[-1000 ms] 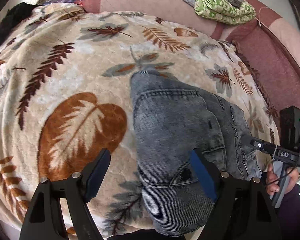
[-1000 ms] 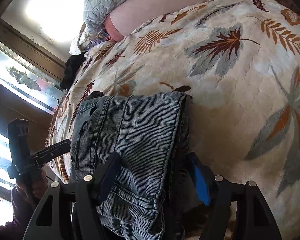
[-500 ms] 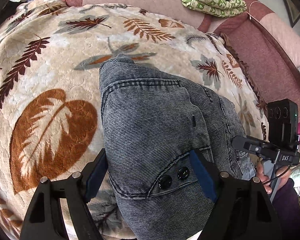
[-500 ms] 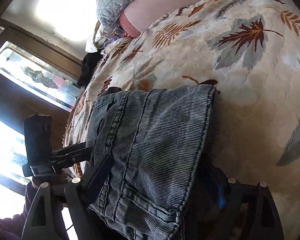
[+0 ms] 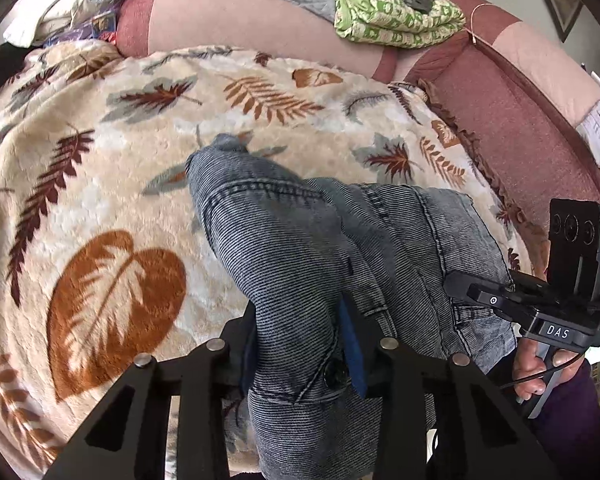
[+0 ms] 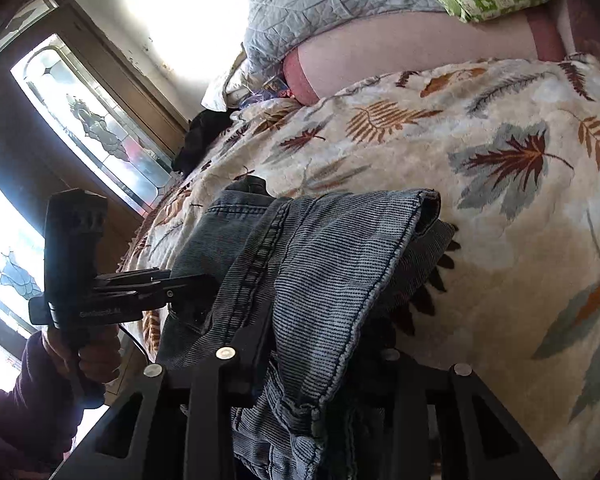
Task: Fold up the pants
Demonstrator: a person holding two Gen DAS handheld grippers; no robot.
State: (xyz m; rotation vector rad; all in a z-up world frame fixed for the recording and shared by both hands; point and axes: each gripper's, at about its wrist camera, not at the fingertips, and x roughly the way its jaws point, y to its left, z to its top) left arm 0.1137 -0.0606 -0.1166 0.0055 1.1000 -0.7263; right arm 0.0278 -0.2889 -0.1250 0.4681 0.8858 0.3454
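Observation:
Grey-blue denim pants (image 5: 284,240) lie folded in a thick stack on the leaf-print blanket (image 5: 100,160). My left gripper (image 5: 298,320) is closing on the near waistband corner by the black buttons; its blue pads (image 5: 350,344) press the bunched denim, lifting it off the blanket. My right gripper (image 6: 324,328) is also closing, pinching the other near edge of the pants (image 6: 320,248), with cloth draped over its fingers. Each tool shows in the other's view, held by a hand: the right gripper's body (image 5: 540,304) and the left gripper's body (image 6: 100,292).
A pink and maroon bedsheet (image 5: 260,32) runs behind the blanket. On it rest a folded green patterned cloth (image 5: 392,12) and a grey quilt (image 6: 320,8). A patterned glass window (image 6: 92,128) stands to the left, with a dark item (image 6: 204,136) at the blanket's far corner.
Both grippers went from wide open around the pants' near edge to pinched on the denim. Both have risen, pulling the near edge up so the stack bunches and tents.

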